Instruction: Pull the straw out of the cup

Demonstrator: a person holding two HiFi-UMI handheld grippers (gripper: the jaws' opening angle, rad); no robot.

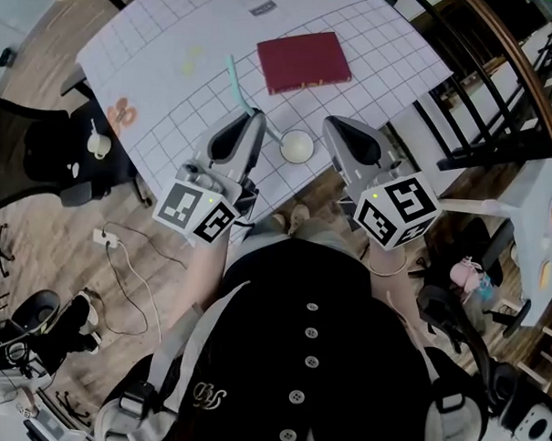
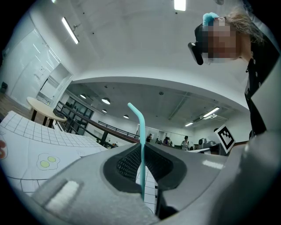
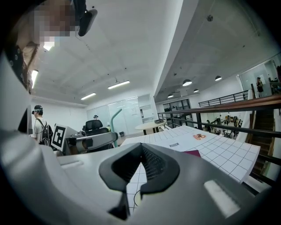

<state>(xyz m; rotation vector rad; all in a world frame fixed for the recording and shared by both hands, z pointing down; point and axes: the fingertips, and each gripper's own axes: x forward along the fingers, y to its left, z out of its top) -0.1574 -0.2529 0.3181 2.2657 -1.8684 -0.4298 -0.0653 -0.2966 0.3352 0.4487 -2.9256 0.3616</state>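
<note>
A teal bendy straw (image 1: 236,83) sticks up and away from my left gripper (image 1: 253,113), which is shut on it. In the left gripper view the straw (image 2: 141,140) runs upright between the ribbed pads, bent tip on top; its lower end is hidden behind the jaws. The white cup (image 1: 297,146) stands on the gridded table just right of that gripper, near the front edge. My right gripper (image 1: 328,124) hovers on the cup's right side with its jaw tips together and nothing between them (image 3: 140,149). From there the straw (image 3: 115,119) shows at the left.
A dark red book (image 1: 303,61) lies on the white gridded cloth (image 1: 172,101) beyond the cup. A black office chair (image 1: 42,150) stands left of the table, and cables (image 1: 119,254) lie on the wood floor. A dark railing (image 1: 501,88) runs along the right.
</note>
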